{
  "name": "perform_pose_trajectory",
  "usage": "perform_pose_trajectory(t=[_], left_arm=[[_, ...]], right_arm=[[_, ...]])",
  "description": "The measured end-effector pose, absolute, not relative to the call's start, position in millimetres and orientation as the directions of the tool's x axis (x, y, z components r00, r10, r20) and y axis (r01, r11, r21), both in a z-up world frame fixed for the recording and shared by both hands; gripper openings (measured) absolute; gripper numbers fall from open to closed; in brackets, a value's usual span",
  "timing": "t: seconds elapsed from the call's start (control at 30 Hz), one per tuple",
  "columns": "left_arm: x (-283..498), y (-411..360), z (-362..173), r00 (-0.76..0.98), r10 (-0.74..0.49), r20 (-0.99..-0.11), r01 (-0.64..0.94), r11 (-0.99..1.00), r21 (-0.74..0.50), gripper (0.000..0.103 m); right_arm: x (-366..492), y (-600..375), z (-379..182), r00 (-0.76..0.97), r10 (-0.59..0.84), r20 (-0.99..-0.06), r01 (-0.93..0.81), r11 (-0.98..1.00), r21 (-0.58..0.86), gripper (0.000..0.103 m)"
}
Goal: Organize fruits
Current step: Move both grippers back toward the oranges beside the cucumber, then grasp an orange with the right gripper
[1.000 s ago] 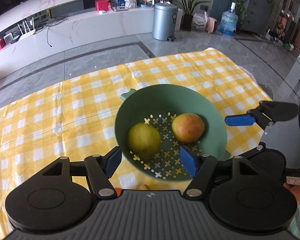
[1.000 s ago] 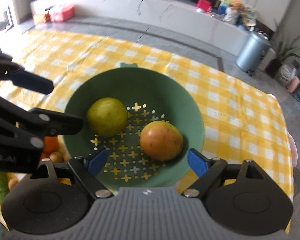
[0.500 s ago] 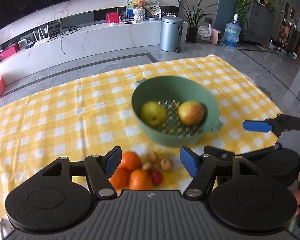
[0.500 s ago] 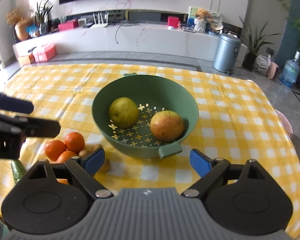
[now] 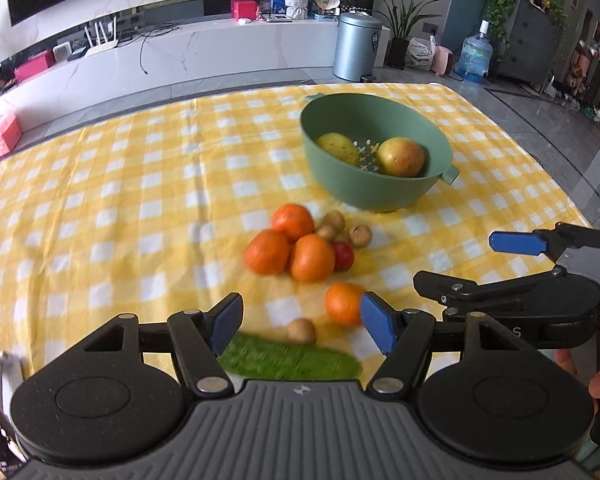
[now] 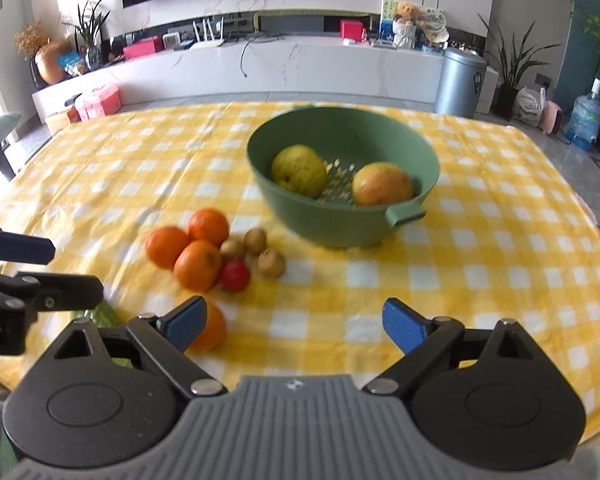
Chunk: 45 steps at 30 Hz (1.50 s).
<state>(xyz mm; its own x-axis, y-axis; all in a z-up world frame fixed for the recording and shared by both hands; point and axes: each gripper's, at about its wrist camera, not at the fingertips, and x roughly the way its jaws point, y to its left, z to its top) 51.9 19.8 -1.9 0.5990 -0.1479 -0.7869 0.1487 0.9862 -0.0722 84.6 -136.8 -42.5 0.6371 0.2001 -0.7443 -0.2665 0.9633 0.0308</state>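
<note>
So both grippers were hanging back over the near edge of the yellow checked tablecloth (image 5: 140, 184), neither one touching anything. The left gripper (image 5: 302, 322) had its blue pads spread wide with nothing between them, and the right gripper (image 6: 294, 322) was released the same way, wide apart and empty.

The green colander bowl (image 6: 340, 224) sat toward the far middle of the table, with a yellow-green pear (image 6: 299, 170) on its left side and a reddish apple (image 6: 382, 184) on its right, a bit of the perforated bottom showing between them.

Just in front of the bowl, out on the cloth, was a tight cluster: three oranges (image 5: 312, 258) touching each other, a small red fruit (image 5: 343, 255) tucked against them (a cherry tomato maybe, too blurry to be sure), and three little brown round fruits (image 5: 360, 236) right beside that.

Closer in, a fourth orange (image 5: 342, 304) sat alone, near the left gripper's right pad. Another small brown fruit (image 5: 301, 330) lay just next to a cucumber (image 5: 288, 360) that lay crosswise along the table's near edge.
</note>
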Motion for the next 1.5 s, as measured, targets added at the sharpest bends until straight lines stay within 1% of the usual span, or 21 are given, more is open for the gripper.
perform_pose_trajectory(t=[0.23,0.3,0.33,0.4,0.43,0.47,0.53,0.73,0.93,1.13,1.4,1.47,1.5], left_arm=[[41.5,42.6,-17.4,0.564,-0.170,-0.808,0.105,0.985,-0.134,0.079],[40.8,44.6,-22.2,0.552,-0.177,-0.815,0.104,0.984,-0.144,0.079],[41.0,45.7,-24.4,0.547,-0.181,-0.817,0.101,0.984,-0.150,0.079],[41.9,48.2,-27.6,0.543,-0.186,-0.819,0.088,0.982,-0.165,0.078],[42.9,48.7,-29.0,0.541,-0.192,-0.819,0.084,0.981,-0.174,0.078],[44.2,48.7,-30.2,0.539,-0.197,-0.819,0.082,0.980,-0.183,0.077],[46.6,48.0,-32.3,0.537,-0.202,-0.819,0.081,0.979,-0.188,0.077],[55.5,43.4,-36.8,0.531,-0.181,-0.828,0.071,0.983,-0.169,0.076],[63.3,43.8,-38.9,0.531,-0.162,-0.832,0.056,0.986,-0.155,0.075],[69.5,44.6,-40.5,0.527,-0.164,-0.834,0.060,0.986,-0.156,0.073],[74.0,42.6,-42.8,0.523,-0.155,-0.838,0.071,0.988,-0.138,0.070],[74.7,44.3,-44.0,0.522,-0.152,-0.839,0.064,0.988,-0.139,0.070],[75.0,45.0,-44.2,0.522,-0.151,-0.839,0.062,0.988,-0.139,0.070]], right_arm=[[68.9,-123.4,-51.6,0.619,0.234,-0.750,-0.308,0.950,0.042,0.089],[67.1,-122.1,-54.1,0.612,0.246,-0.752,-0.317,0.947,0.052,0.085],[66.7,-121.2,-55.9,0.605,0.254,-0.755,-0.323,0.944,0.059,0.082],[67.1,-119.7,-59.5,0.588,0.276,-0.761,-0.336,0.938,0.080,0.081],[67.2,-118.9,-61.2,0.580,0.288,-0.762,-0.344,0.934,0.091,0.078],[67.5,-117.0,-62.8,0.573,0.299,-0.763,-0.353,0.930,0.100,0.072],[69.8,-115.0,-65.6,0.555,0.326,-0.765,-0.370,0.921,0.124,0.068],[77.2,-106.3,-74.0,0.512,0.396,-0.763,-0.412,0.892,0.186,0.061],[89.1,-100.1,-83.5,0.480,0.414,-0.774,-0.404,0.887,0.224,0.060],[99.6,-99.1,-92.1,0.450,0.436,-0.779,-0.380,0.883,0.275,0.060],[109.3,-96.1,-102.2,0.420,0.442,-0.793,-0.363,0.882,0.300,0.060],[109.9,-93.9,-103.9,0.412,0.443,-0.796,-0.366,0.881,0.301,0.053],[110.5,-93.0,-104.7,0.412,0.439,-0.799,-0.366,0.882,0.296,0.053]])
